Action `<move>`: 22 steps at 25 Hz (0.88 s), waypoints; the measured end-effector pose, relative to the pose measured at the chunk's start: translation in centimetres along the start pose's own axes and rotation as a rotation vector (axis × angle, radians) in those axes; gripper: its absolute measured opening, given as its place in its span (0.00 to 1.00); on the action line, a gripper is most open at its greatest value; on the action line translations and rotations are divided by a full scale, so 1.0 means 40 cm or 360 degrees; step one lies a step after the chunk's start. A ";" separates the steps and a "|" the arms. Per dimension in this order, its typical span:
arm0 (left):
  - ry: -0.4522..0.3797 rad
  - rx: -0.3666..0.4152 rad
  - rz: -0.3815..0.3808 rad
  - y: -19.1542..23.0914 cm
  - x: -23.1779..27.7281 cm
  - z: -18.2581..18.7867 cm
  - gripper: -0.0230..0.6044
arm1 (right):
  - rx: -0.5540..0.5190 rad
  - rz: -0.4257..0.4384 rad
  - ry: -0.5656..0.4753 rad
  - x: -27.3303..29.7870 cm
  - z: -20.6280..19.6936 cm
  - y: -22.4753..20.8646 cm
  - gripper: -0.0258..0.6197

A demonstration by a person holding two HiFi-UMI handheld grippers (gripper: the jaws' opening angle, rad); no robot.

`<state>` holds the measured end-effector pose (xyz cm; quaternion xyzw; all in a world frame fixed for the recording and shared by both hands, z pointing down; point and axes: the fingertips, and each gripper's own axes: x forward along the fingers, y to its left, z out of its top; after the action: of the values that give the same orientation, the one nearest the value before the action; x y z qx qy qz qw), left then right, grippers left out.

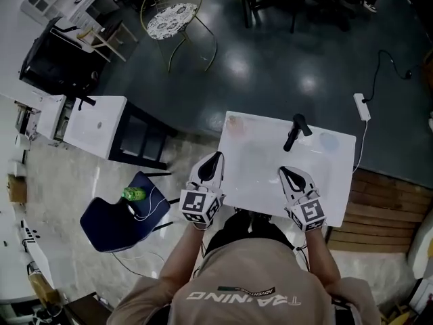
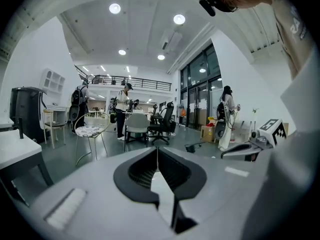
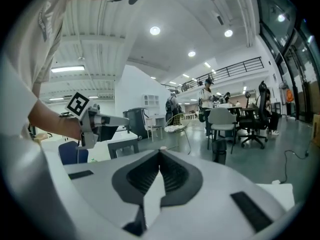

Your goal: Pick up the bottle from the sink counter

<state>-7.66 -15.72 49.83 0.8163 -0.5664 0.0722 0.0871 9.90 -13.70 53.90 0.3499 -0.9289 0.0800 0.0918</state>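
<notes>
Quick status from my end. Both tongs are closed up tight with nothing in them. The left tongs (image 1: 216, 158) have their ribbed black pads pressed together in the left gripper view (image 2: 157, 150), and it's the same story for the right tongs (image 1: 285, 172) in the right gripper view (image 3: 160, 152).

From the head view, both pairs point out over the near edge of the square white sink counter (image 1: 270, 181), side by side and well apart. The black faucet (image 1: 295, 131) stands beyond the right tongs, a bit to their right.

Now the bottle. I honestly can't pick it out for sure. There's a faint pinkish blotch (image 1: 233, 122) on the counter's far left corner, ahead of the left tongs, and a tiny pinkish tip (image 3: 162, 147) peeks up just past the right tongs' pads, but both are too washed out to call. Off to the left of the left tongs, away from the counter, a small green thing (image 1: 134, 194) lies on a dark blue chair (image 1: 108, 223). I can't tell what that is either.
</notes>
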 end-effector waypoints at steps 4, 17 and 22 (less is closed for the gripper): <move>0.0023 0.0009 -0.0046 0.036 0.059 -0.020 0.05 | 0.0009 -0.0002 0.0026 0.044 -0.004 -0.005 0.05; 0.0012 -0.0029 -0.0348 0.134 0.191 -0.085 0.07 | -0.0017 -0.0187 0.0104 0.170 0.067 0.030 0.05; 0.0097 -0.0037 -0.0410 0.162 0.269 -0.177 0.25 | -0.0003 -0.0251 0.0135 0.210 0.056 0.036 0.05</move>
<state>-10.11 -26.18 59.44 0.8786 -0.4548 0.0787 0.1224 2.48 -18.45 53.51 0.4181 -0.8938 0.0865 0.1373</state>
